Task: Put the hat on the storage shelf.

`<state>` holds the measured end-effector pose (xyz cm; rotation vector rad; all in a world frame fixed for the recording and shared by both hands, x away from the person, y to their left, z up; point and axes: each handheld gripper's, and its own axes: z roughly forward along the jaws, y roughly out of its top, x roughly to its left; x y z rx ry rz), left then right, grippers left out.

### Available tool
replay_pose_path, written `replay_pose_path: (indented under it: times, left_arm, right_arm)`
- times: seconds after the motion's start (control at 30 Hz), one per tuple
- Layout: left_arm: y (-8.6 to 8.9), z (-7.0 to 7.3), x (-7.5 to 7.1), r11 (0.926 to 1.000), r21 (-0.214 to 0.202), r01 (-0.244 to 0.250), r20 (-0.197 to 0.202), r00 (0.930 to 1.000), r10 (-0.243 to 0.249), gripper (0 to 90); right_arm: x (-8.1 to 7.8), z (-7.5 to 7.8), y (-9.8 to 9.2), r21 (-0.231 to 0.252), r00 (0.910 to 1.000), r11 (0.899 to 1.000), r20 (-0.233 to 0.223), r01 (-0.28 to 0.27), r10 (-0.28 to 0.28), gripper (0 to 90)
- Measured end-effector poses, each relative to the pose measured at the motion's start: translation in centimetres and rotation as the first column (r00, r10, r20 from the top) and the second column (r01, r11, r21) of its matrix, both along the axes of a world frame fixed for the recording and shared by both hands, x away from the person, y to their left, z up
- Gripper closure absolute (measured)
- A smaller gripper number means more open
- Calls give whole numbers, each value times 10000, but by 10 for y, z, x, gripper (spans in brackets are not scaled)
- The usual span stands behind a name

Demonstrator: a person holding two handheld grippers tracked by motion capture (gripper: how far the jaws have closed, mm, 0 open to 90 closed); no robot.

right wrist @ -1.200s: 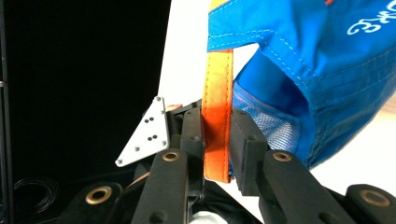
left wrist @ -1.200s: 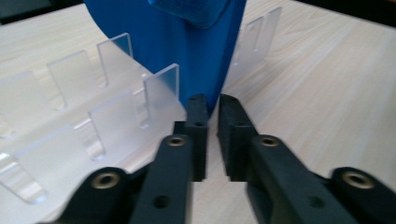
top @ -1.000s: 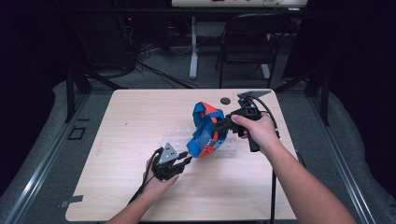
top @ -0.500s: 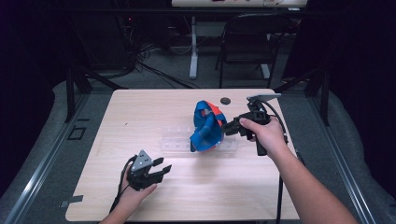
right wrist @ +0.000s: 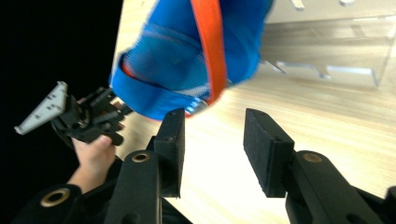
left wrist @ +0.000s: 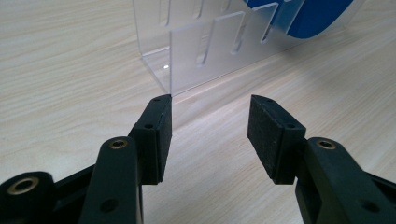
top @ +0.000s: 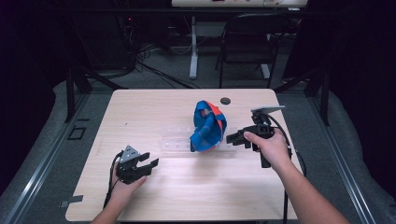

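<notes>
Both tools, left (top: 150, 163) and right (top: 232, 138), have just opened empty, apparently off the blue cap (top: 208, 125).

Light is falling from above onto the pale wooden table (top: 187, 196), which is standing out brightly while the room around it is sinking into near-black, with only a faint purple cast at the edges of the high view. That view is looking soft and grainy, and short, weak shadows are lying close under the blue and orange shoe (top: 208, 125). In the two gripper views the near jaws are showing sharp, a small white glint is shining on the clear plastic rack (left wrist: 205, 51), and the shoe (right wrist: 187, 60) is blurring close to the lens.
</notes>
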<state>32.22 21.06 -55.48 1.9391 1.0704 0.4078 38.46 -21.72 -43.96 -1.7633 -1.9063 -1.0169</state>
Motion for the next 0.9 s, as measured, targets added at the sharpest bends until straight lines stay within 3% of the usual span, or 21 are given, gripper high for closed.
replay_pose_path:
  times: [0.17, 0.33, 0.53, 0.63, 0.9]
  left_arm:
    - [0, -2, 1, 10000, 33, -26, 2, 10000, 26, 503]
    - [0, -2, 2, 9999, 164, -17, 21, 10000, 16, 501]
    - [0, -1, 1, 9999, 151, -23, 60, 10000, 22, 497]
    - [1, -1, 1, 9999, 153, -31, 82, 10000, 29, 496]
    - [2, -1, 1, 9998, 107, -143, 106, 9998, 142, 495]
  right_arm:
    - [-11, -14, -4, -331, 9994, 9995, 347, 4, 7, 584]
    - [-33, -34, -9, -839, 9929, 9964, 1187, 85, 15, 578]
    - [-53, -60, -15, -813, 9861, 9966, 1663, 157, -20, 555]
    - [-64, -72, -17, -1173, 9755, 9928, 2200, 229, 35, 555]
    - [-88, -98, -34, -576, 9485, 9965, 3143, 604, -393, 543]
